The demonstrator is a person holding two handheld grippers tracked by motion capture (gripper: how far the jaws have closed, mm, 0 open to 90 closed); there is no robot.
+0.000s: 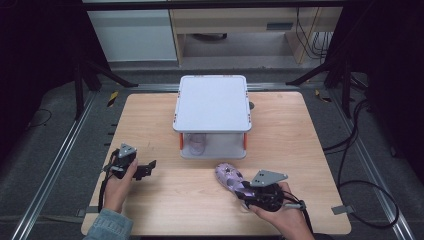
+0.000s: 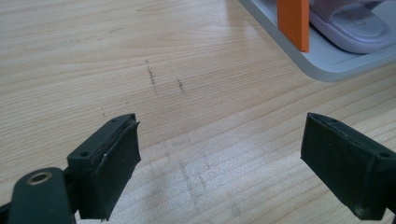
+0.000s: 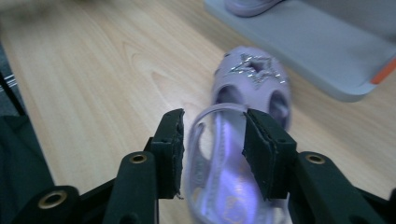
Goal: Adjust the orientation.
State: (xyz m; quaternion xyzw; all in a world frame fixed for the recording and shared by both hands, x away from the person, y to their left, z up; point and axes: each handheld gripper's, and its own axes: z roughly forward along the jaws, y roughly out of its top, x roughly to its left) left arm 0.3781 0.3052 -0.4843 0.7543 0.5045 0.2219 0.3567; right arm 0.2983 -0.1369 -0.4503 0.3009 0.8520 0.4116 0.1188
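A light wooden table (image 1: 150,115) with rounded corners stands on a dark grey floor (image 1: 55,150). At the far middle of the table sits a two-tier grey plastic shelf rack (image 1: 212,102) with orange corner posts (image 2: 293,23). On its lower tier lies a pale lilac sandal (image 2: 350,23). Black cables (image 1: 365,165) trail over the floor on the right. Pale cabinets (image 1: 132,32) stand beyond the table.

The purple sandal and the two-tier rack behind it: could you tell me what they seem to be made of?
Purple sandal: apparently soft moulded plastic or rubber, smooth and slightly glossy, with a glittery silver star on the toe. Two-tier rack: likely rigid plastic, matte pale grey shelves with orange corner posts.
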